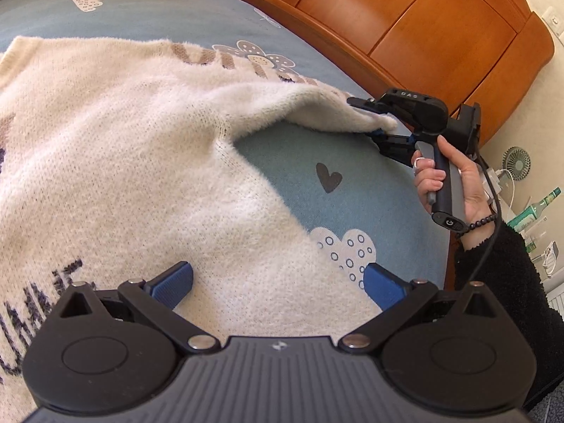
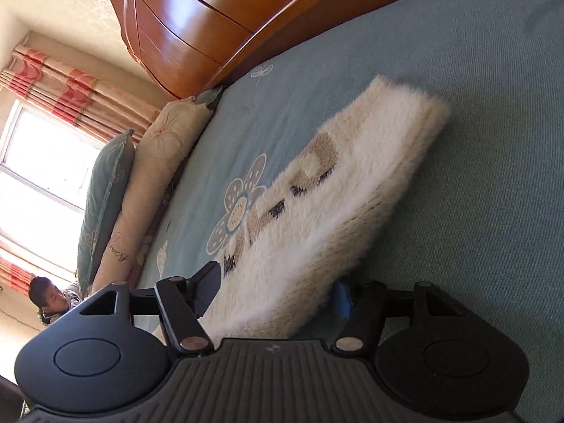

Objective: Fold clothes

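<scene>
Cream fuzzy sweater (image 1: pixel 116 162) lies spread on the blue bedsheet (image 1: pixel 317 162). Right gripper (image 2: pixel 278 299) partly closed, one corner of the sweater between its fingers and raised off the sheet; whether the pads actually pinch it, cannot tell. Left gripper (image 1: pixel 278 282) spread wide above the sweater's body, gripping nothing.

I counted one fluffy cream sweater (image 1: pixel 116 148) on one blue bedsheet (image 1: pixel 282 162), and two grippers: my left gripper (image 1: pixel 278 282) and my right gripper (image 1: pixel 379 125). Against the one wooden headboard (image 2: pixel 197 24) lay two pillows, a teal pillow (image 2: pixel 104 190) and a cream pillow (image 2: pixel 158 176). One small fan (image 1: pixel 516 163) and one green bottle (image 1: pixel 543 204) stood beside the bed
</scene>
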